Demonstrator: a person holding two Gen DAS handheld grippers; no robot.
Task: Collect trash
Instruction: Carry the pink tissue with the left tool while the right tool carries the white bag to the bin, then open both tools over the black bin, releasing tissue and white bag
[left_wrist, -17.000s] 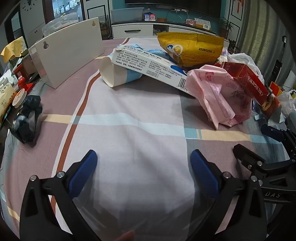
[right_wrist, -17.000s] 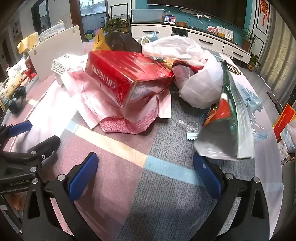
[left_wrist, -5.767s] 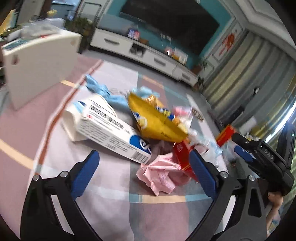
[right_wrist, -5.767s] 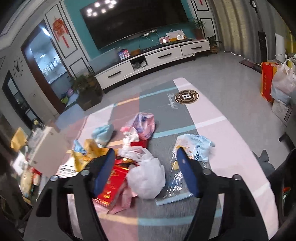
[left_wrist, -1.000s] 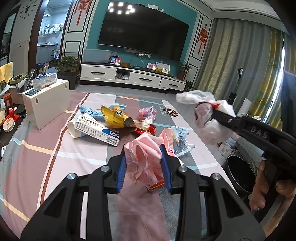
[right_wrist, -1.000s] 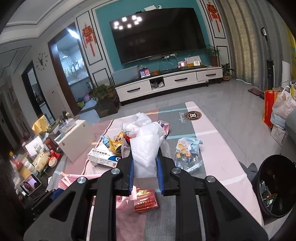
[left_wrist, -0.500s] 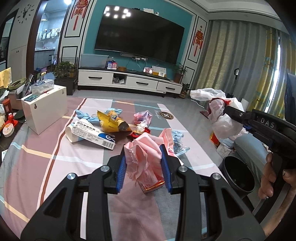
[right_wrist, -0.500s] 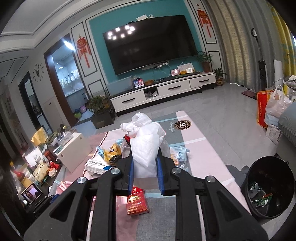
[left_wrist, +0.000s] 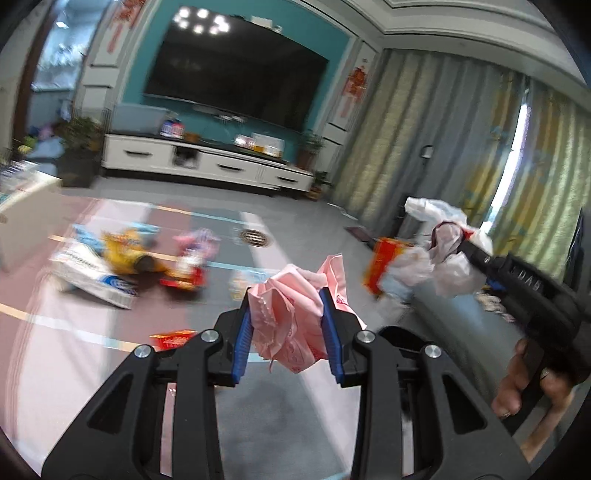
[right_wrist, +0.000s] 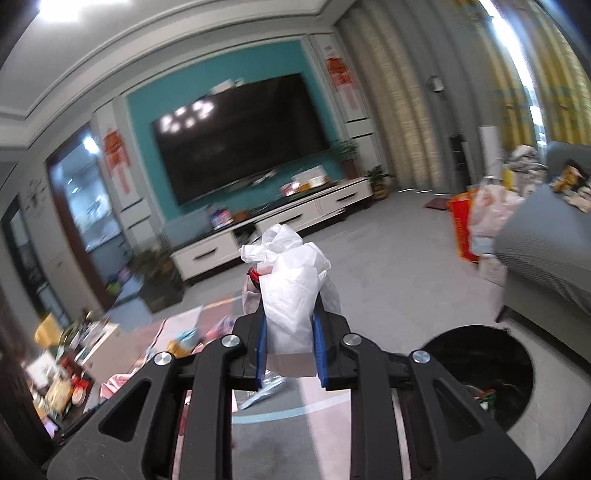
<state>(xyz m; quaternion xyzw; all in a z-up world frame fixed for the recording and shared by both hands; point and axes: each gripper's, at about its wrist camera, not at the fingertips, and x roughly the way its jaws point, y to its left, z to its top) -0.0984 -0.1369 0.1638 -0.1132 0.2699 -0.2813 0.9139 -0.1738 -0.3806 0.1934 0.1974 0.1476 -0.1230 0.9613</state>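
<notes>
Left wrist view: the left gripper (left_wrist: 288, 328) has its jaws clamped on a crumpled pink bag (left_wrist: 291, 325), held up over the patterned cloth (left_wrist: 74, 314) w/ the rest of the trash lying on it. The white box (left_wrist: 96, 277) w/ a blue logo and the yellow packet (left_wrist: 125, 251) lie well off to the left (print too blurred to read). The right gripper (left_wrist: 461, 251), at the right edge, shows raised letters on its body, roughly "DAS", seen reversed.

Right wrist view: the right gripper (right_wrist: 290, 332) jaws are clamped on a white plastic bag (right_wrist: 291, 295), something red poking out at its left. The black bin (right_wrist: 491, 373) sits low right, some trash inside. No legible labels here.
</notes>
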